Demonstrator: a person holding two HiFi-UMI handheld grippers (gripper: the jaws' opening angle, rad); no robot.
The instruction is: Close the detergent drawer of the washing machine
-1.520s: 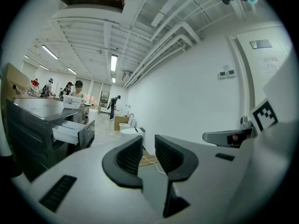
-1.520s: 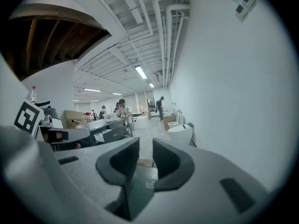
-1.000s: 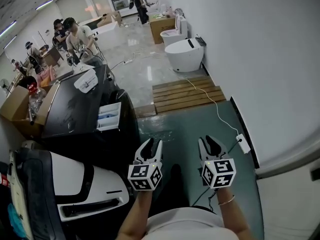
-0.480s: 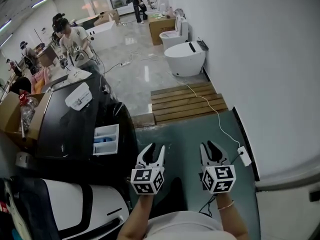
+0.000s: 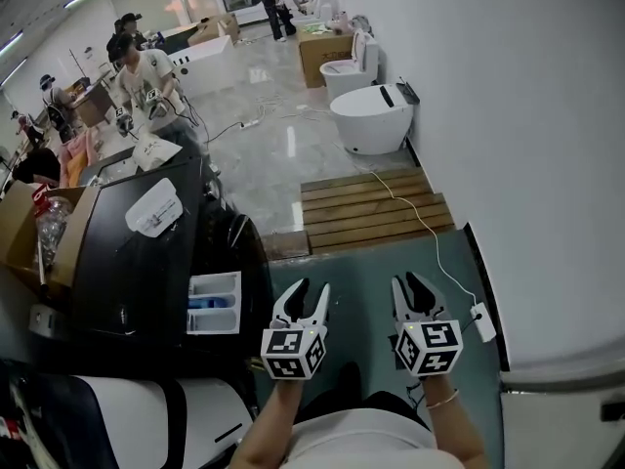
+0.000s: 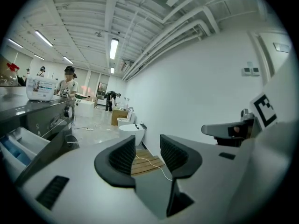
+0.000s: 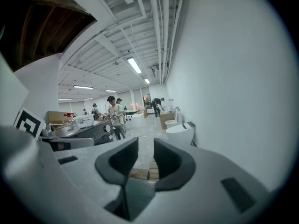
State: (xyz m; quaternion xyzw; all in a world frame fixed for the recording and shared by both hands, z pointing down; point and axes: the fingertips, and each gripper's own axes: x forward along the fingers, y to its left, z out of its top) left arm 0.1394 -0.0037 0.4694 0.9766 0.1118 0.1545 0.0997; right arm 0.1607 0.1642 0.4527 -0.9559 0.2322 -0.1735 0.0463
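The black washing machine [image 5: 137, 262] stands at the left, and its detergent drawer [image 5: 213, 303] is pulled out, white with blue inside. My left gripper [image 5: 311, 291] hangs in the air just right of the drawer, apart from it. Its jaws are opening and nothing is between them. In the left gripper view the drawer [image 6: 18, 146] shows at the left edge, beside the left gripper [image 6: 147, 146]. My right gripper [image 5: 410, 286] is further right over the teal floor. The right gripper [image 7: 145, 148] stands open and empty.
A white packet [image 5: 154, 208] lies on the machine's top. A wooden pallet [image 5: 371, 203] and a white toilet [image 5: 371, 115] are ahead. A power strip [image 5: 481, 320] with its cable lies by the white wall at the right. A white appliance [image 5: 117, 418] is at the lower left, and people work at the back.
Both grippers have moved forward along the washing machine, so the open drawer is now close beside the left gripper. The left jaws stand wider apart.
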